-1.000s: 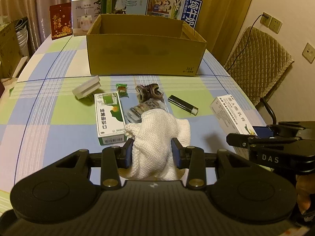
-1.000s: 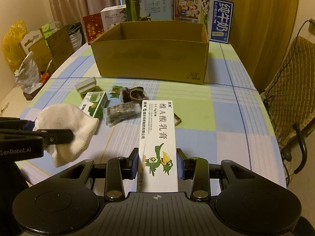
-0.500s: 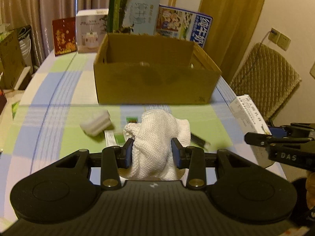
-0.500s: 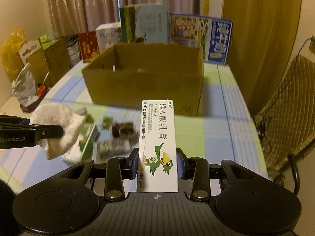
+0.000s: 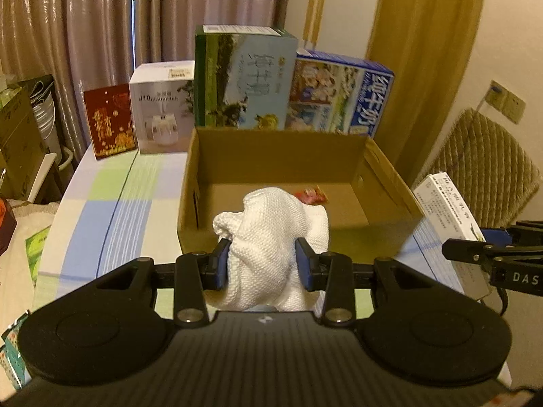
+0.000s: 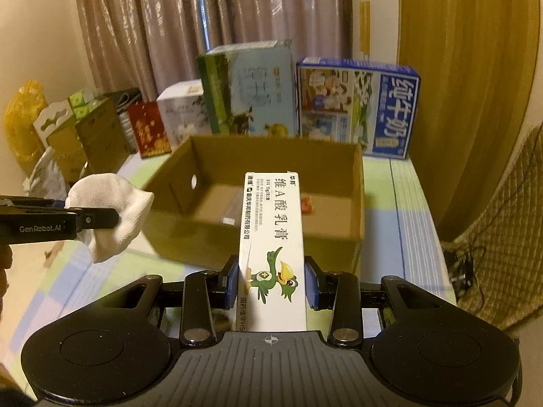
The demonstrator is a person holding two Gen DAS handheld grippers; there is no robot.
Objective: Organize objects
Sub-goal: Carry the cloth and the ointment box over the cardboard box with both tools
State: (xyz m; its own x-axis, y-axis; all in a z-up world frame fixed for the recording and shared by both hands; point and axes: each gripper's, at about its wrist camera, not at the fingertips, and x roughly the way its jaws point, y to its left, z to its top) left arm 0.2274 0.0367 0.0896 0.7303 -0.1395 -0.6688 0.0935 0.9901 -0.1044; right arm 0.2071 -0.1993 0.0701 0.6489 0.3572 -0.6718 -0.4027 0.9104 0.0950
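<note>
Two grippers, each carrying one item, are held before one open cardboard box on a table with a checked cloth of blue, green and white squares.

Left: the left gripper has its blue-padded fingers pressed against a single white cloth, soft, bunched and waffle-knit in texture, raised just in front of the box's near wall. In the right wrist view the same cloth hangs to the left of the box.

Centre: the box is rectangular, plain brown, with one round hole in its left wall. On its floor lies one small red wrapper; other contents are too blurred to tell.

Right: the right gripper is clamped on one long, flat-sided white carton printed with black characters and a green cartoon bird, pointing toward the box.

Behind the box, four printed cartons stand upright in a row: red, white, green, blue.
</note>
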